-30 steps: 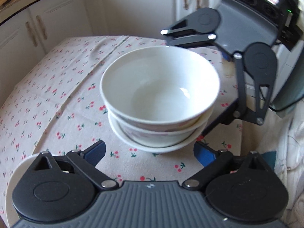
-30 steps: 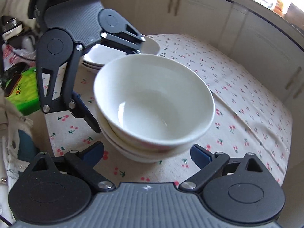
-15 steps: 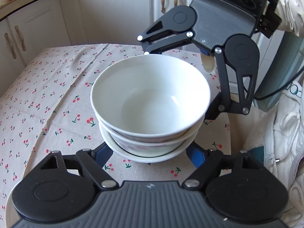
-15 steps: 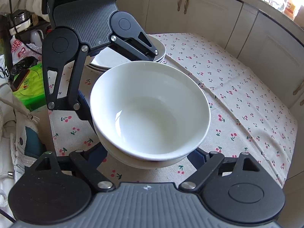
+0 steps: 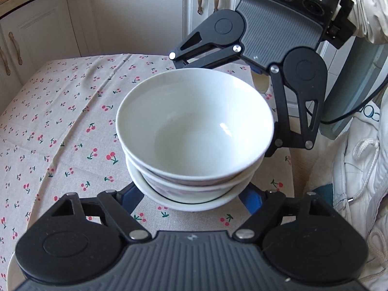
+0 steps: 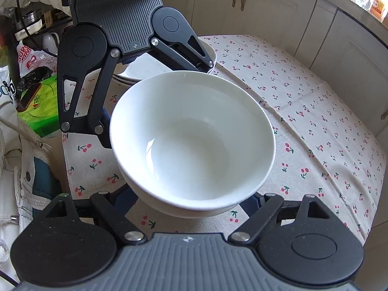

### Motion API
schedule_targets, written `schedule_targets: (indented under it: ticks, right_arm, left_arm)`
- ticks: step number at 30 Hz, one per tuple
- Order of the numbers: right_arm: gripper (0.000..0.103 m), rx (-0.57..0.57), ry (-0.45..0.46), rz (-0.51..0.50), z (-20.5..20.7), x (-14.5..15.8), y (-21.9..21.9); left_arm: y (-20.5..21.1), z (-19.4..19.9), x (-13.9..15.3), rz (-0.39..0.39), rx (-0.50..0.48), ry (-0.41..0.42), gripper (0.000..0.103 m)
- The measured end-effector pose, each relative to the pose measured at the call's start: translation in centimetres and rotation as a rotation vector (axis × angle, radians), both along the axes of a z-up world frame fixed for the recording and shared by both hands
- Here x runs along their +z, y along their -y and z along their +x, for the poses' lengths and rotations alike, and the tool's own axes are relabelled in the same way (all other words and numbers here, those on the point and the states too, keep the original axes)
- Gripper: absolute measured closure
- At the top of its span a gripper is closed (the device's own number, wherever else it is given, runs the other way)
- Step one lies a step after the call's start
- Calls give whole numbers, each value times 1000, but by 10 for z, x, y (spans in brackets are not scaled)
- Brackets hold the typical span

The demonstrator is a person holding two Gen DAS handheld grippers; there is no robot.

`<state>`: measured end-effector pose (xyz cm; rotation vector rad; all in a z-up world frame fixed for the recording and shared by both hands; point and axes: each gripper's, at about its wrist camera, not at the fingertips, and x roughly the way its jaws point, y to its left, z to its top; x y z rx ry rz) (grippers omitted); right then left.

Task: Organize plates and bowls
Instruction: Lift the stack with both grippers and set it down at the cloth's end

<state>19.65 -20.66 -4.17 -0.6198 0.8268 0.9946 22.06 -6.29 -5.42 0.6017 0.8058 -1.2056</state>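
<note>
A stack of three white bowls (image 5: 194, 133) is held above the cherry-print tablecloth (image 5: 60, 121), seen also in the right wrist view (image 6: 191, 140). My left gripper (image 5: 191, 197) has its blue fingers wide apart under opposite sides of the bottom bowl. My right gripper (image 6: 189, 201) cradles the stack the same way from the opposite side. Each gripper shows in the other's view, the right one (image 5: 266, 55) and the left one (image 6: 116, 36). A stack of white plates (image 6: 138, 70) sits on the table behind the left gripper.
White cabinets (image 5: 135, 17) stand beyond the table. A green box (image 6: 36, 111) and bags lie left of the table in the right wrist view. A white jacket (image 5: 359, 169) is at the right. A plate rim (image 5: 12, 269) shows at the lower left.
Both grippers have closed in around the bowl stack from opposite sides, and it has lifted and shifted along the table. The plates have come into clearer view behind the left gripper.
</note>
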Motion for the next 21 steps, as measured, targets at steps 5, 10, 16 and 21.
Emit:
schedule_targets:
  ticks: [5, 10, 16, 21]
  right_arm:
    - [13, -6, -8, -1, 1, 1, -1]
    - [13, -15, -21, 1, 2, 2, -1]
    - [13, -14, -5, -8, -2, 12, -2]
    - [13, 6, 35, -18, -7, 31, -11]
  left_arm:
    - [0, 0, -1, -6, 5, -2, 20]
    - [-1, -2, 0, -13, 8, -3, 20]
    - [-5, -9, 10, -31, 12, 26, 20]
    - [-17, -17, 29, -54, 37, 67, 20]
